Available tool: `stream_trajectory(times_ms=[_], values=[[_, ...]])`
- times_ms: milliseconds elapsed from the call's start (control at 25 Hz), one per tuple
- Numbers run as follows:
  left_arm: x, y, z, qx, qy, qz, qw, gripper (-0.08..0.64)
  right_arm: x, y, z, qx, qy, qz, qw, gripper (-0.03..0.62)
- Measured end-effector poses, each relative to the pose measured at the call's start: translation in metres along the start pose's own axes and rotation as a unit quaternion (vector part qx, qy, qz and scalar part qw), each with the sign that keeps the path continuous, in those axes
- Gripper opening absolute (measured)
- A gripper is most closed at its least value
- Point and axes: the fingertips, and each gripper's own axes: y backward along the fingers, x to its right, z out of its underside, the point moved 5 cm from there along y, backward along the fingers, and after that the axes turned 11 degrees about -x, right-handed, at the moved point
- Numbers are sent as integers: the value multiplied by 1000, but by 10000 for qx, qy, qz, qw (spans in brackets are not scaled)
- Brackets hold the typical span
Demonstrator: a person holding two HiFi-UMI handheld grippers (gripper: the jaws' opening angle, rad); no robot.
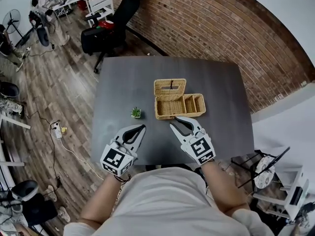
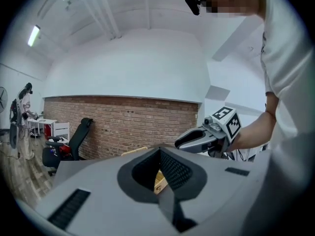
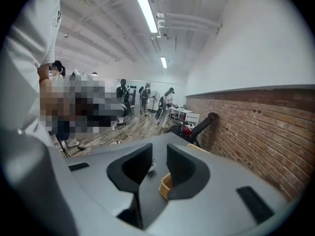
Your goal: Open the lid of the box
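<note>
Jaws: left gripper (image 2: 160,149) shut; right (image 3: 159,149) ajar

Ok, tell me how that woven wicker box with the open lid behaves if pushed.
The woven wicker box is probably light: thin weave, and the compartments look empty. Low and wide on the smooth dark grey table, it would likely slide rather than tip. Its open lid may wobble.

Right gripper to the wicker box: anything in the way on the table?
Nothing visible. Only bare table lies between the right gripper and the wicker box, whose lid already stands open. The small potted plant sits off to the left.
</note>
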Motion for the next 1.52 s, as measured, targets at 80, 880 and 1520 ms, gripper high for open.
stream_trajectory(times_ms=[80, 880, 1520], values=[[2, 6, 0, 21, -30, -13, 10000, 12, -6, 10, -5, 158, -72, 31, 9998, 85], [86, -12, -26, 141, 71, -512, 9986, 12, 8, 100, 21, 669, -85, -567, 9961, 6], [228, -18, -13, 214, 204, -1118, 9933, 12, 9, 209, 88, 914, 176, -1052, 9901, 5]])
